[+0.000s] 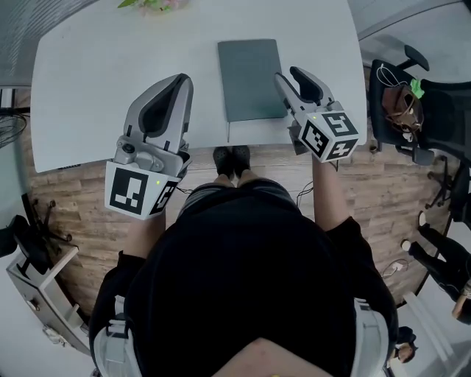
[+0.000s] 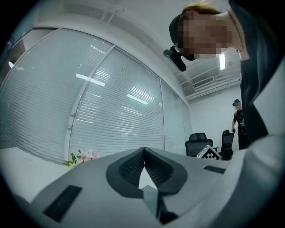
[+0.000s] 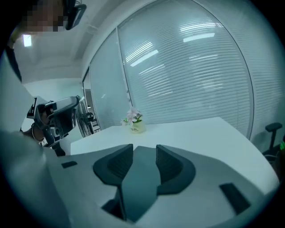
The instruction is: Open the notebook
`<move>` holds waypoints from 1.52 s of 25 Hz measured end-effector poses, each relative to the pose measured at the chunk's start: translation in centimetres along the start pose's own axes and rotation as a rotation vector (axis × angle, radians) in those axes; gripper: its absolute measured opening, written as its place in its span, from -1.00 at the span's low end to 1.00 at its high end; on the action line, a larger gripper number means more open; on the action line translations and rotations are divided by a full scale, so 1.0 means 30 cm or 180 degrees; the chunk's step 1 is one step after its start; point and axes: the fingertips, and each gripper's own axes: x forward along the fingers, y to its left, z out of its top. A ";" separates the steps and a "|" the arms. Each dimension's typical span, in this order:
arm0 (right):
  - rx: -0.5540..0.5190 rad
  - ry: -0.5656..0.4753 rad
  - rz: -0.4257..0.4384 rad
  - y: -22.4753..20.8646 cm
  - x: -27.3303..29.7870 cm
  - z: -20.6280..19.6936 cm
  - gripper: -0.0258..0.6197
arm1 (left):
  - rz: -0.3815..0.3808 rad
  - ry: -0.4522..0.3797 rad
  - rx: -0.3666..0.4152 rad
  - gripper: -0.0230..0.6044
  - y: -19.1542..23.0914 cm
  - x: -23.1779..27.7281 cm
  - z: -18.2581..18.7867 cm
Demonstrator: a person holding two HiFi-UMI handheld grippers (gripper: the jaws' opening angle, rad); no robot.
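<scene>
A closed dark grey-green notebook [image 1: 249, 77] lies flat on the white table [image 1: 96, 74], near its front edge at the middle. My right gripper [image 1: 288, 75] hovers at the notebook's right edge. Its jaws stand open, and in the right gripper view the notebook cover [image 3: 138, 187] shows through the gap of that gripper [image 3: 144, 149], with no pad pressing on it. My left gripper [image 1: 184, 79] is over bare table to the left of the notebook, apart from it. In the left gripper view that gripper's [image 2: 143, 151] tips meet with nothing between them.
A small vase of flowers [image 1: 151, 4] stands at the table's far edge. A black office chair [image 1: 412, 103] with a bag on it sits right of the table. Another person [image 2: 238, 120] stands far off by more chairs. Window blinds run behind the table.
</scene>
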 end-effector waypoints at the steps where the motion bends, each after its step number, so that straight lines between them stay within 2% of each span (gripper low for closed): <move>1: 0.0079 0.0037 -0.0009 -0.010 0.008 -0.015 -0.40 | 0.0008 -0.0004 -0.0009 -0.90 0.004 -0.004 0.000; 5: 0.0168 0.0235 -0.0090 -0.046 0.038 -0.068 -0.39 | 0.0067 -0.0018 -0.0024 -0.90 0.026 -0.015 0.003; 11: 0.0203 0.0696 -0.0180 -0.077 0.082 -0.161 -0.37 | 0.0086 0.0015 -0.0024 -0.90 0.040 -0.018 -0.009; 24: 0.0390 0.1116 -0.0056 -0.113 0.129 -0.237 -0.31 | 0.0169 0.0045 0.0023 -0.90 0.045 -0.011 -0.010; 30: 0.0481 0.1270 0.0026 -0.110 0.147 -0.249 -0.19 | 0.0236 0.0043 0.0064 -0.90 0.044 -0.021 0.004; 34: 0.0570 0.1267 0.0078 -0.110 0.163 -0.252 -0.23 | 0.0294 0.0057 0.0074 -0.90 0.057 -0.025 -0.002; 38: 0.0576 0.1418 0.0115 -0.114 0.171 -0.269 -0.25 | 0.0373 0.0056 0.0055 -0.90 0.076 -0.028 0.000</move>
